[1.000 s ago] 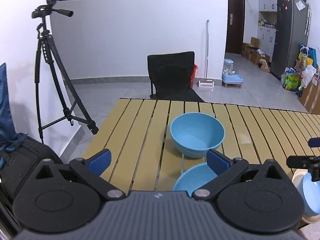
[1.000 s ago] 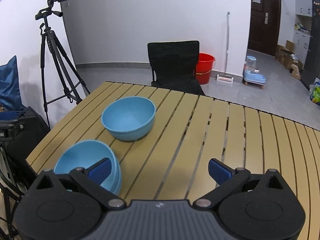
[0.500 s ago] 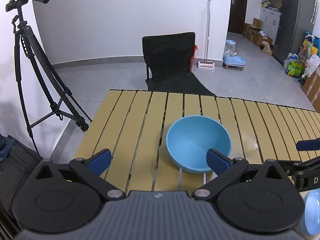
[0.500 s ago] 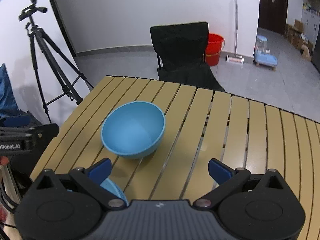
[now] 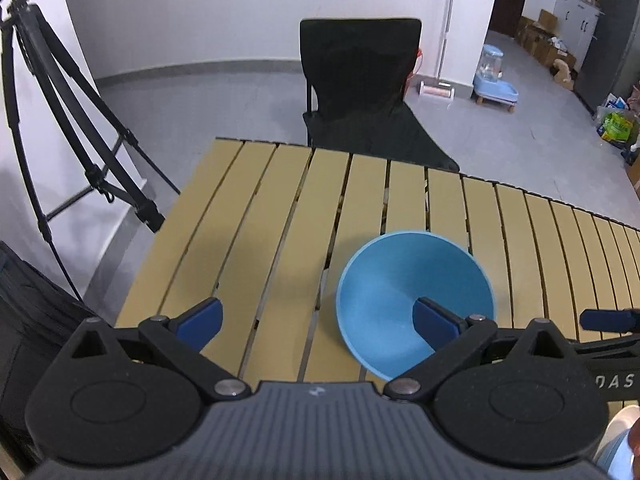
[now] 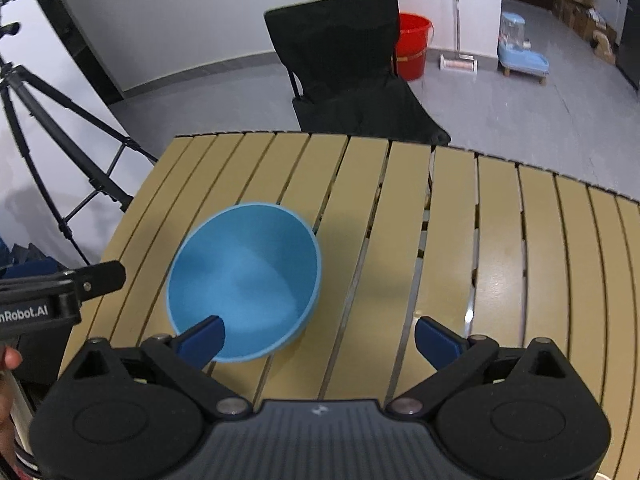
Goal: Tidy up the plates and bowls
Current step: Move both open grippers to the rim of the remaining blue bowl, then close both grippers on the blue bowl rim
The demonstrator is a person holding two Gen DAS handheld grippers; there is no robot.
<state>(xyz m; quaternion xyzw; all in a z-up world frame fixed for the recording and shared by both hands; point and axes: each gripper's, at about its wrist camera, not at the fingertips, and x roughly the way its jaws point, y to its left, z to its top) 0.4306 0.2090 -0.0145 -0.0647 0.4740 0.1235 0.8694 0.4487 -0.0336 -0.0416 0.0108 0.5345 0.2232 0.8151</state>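
A blue bowl (image 5: 404,292) stands upright on the yellow slatted table (image 5: 260,216). It also shows in the right wrist view (image 6: 248,272). My left gripper (image 5: 318,320) is open and empty above the table, its right finger over the bowl's near part. My right gripper (image 6: 320,338) is open and empty, its left finger over the bowl's near rim. The right gripper's finger shows at the right edge of the left wrist view (image 5: 608,320). The left gripper's finger shows at the left of the right wrist view (image 6: 92,276). No plates are in view.
A black folding chair (image 5: 360,84) stands behind the table's far edge. A tripod (image 5: 60,92) stands on the floor to the left. A red bucket (image 6: 414,46) and a pet water dispenser (image 6: 520,42) sit on the floor beyond.
Both grippers have moved forward and higher over the table. The second blue bowl near the front edge has dropped out of view. The remaining bowl sits closer under both grippers.
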